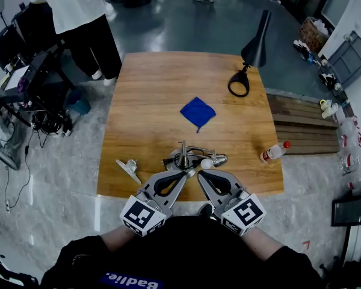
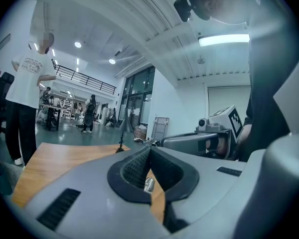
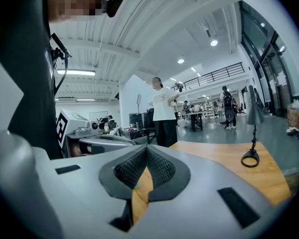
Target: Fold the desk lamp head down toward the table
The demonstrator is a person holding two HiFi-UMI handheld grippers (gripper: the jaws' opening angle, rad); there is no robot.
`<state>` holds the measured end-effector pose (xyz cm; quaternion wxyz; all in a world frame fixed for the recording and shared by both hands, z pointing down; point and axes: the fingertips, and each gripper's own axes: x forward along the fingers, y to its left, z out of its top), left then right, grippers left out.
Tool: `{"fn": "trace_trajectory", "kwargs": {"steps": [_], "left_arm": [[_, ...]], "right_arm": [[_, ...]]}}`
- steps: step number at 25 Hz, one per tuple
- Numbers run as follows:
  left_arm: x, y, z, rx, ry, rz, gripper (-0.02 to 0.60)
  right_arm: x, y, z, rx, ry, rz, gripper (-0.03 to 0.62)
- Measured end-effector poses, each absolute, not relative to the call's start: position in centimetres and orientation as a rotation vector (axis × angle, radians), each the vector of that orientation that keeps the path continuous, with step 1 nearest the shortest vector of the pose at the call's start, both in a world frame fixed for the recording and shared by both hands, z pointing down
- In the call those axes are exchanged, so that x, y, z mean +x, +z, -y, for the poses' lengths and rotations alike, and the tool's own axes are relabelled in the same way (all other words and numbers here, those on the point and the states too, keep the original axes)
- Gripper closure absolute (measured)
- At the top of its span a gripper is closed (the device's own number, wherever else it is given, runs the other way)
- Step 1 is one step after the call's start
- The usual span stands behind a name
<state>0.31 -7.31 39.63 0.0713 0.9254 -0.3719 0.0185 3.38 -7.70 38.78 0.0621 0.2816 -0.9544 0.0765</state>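
A black desk lamp stands upright at the table's far right, with a ring base (image 1: 239, 84) and a cone shade (image 1: 257, 41) raised high. It shows small in the left gripper view (image 2: 121, 142) and at the right in the right gripper view (image 3: 252, 133). Both grippers hover at the near table edge, far from it. My left gripper (image 1: 189, 173) (image 2: 149, 150) is shut, with nothing between its pads. My right gripper (image 1: 201, 174) (image 3: 147, 148) is shut and empty too. Just beyond their tips lies a low chrome lamp-like fixture (image 1: 189, 156) with a white bulb (image 1: 207, 162).
A blue cloth (image 1: 198, 112) lies mid-table. A metal clip (image 1: 127, 168) sits at the front left and a red-capped bottle (image 1: 274, 152) at the front right. A person in a white shirt (image 1: 72, 11) stands past the far left corner. Equipment carts (image 1: 30, 83) crowd the left.
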Motion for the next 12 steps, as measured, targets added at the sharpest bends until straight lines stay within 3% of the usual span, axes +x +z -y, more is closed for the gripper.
{"fn": "trace_trajectory", "kwargs": {"steps": [12], "left_arm": [[0.36, 39.61, 7.3, 2.777, 0.059, 1.122, 0.574]], "right_arm": [[3.65, 38.71, 7.88, 0.871, 0.232, 2.885, 0.589]]}}
